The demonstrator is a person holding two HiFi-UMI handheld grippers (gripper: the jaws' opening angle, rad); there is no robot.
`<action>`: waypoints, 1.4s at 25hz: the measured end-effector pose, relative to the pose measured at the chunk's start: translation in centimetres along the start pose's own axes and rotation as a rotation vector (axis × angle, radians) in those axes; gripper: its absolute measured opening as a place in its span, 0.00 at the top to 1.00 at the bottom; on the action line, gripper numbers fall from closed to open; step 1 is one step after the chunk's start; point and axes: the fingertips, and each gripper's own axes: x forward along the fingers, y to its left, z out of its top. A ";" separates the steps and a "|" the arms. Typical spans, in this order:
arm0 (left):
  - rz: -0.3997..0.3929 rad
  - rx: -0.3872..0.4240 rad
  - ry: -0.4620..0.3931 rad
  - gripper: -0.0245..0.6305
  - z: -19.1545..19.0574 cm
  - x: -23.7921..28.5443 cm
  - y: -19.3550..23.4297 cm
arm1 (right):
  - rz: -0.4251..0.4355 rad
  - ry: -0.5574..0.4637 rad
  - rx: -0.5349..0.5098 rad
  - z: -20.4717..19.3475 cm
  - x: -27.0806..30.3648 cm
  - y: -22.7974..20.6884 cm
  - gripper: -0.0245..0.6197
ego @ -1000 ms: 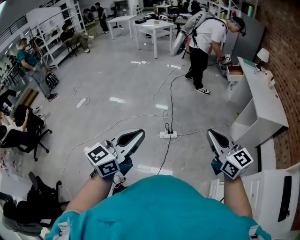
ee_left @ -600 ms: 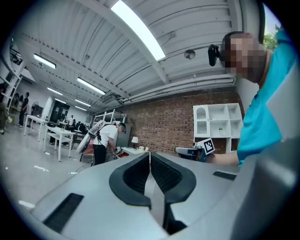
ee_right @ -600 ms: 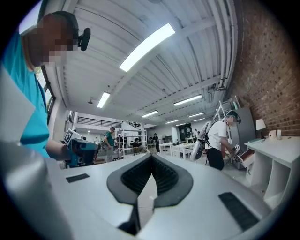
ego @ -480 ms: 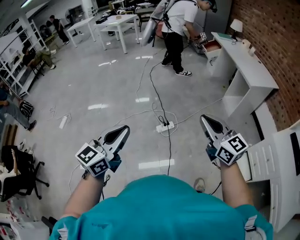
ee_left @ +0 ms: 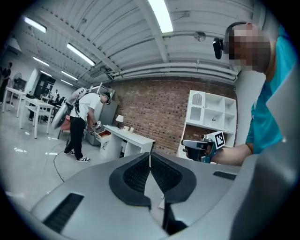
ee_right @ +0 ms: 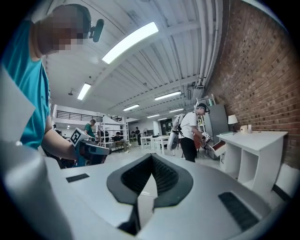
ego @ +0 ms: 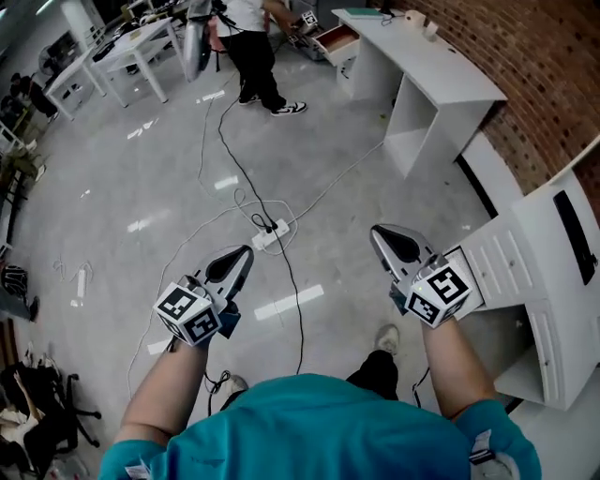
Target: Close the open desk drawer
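Note:
A white desk [ego: 436, 80] stands along the brick wall at the upper right. At its far end a drawer [ego: 336, 40] with a reddish inside stands pulled out, next to a person in a white shirt [ego: 246, 28]. That drawer also shows small in the left gripper view [ee_left: 104, 135] and the right gripper view [ee_right: 217, 146]. My left gripper [ego: 247, 253] and right gripper [ego: 378, 232] hang over the grey floor, far from the desk. Both are shut with nothing between the jaws [ee_left: 150, 155] [ee_right: 151, 157].
A power strip [ego: 267, 235] with trailing cables lies on the floor between the grippers. A white cabinet [ego: 553, 281] with a slatted drawer unit [ego: 497, 267] stands close at my right. White tables [ego: 112, 56] sit at the far left.
The head view has swung right: the desk and brick wall now fill the upper right and the white cabinet is closer. Both grippers stay shut and have shifted with the turn.

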 end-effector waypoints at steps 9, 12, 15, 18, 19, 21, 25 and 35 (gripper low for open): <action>-0.271 0.047 0.196 0.93 -10.5 21.2 -7.8 | -0.275 0.027 0.107 -10.0 -11.2 -14.1 0.93; -0.346 0.070 0.254 0.93 -14.3 25.8 -10.8 | -0.345 0.032 0.123 -13.4 -14.7 -17.4 0.93; -0.399 0.085 0.316 0.93 -18.9 30.1 -13.5 | -0.412 0.039 0.155 -17.3 -18.5 -20.2 0.93; -0.435 0.075 0.364 0.93 -23.9 34.5 -16.1 | -0.455 0.035 0.171 -21.0 -22.4 -23.2 0.93; -0.452 0.073 0.384 0.93 -25.8 35.9 -17.1 | -0.471 0.035 0.177 -22.4 -23.8 -24.1 0.93; -0.490 0.082 0.432 0.93 -29.8 38.3 -19.1 | -0.512 0.034 0.192 -25.2 -27.1 -25.6 0.93; -0.564 0.114 0.537 0.93 -37.9 42.1 -23.0 | -0.583 0.038 0.201 -30.8 -33.1 -28.5 0.93; -0.672 0.183 0.858 0.93 -58.3 47.5 -27.5 | -0.703 -0.010 0.245 -43.8 -42.6 -32.0 0.93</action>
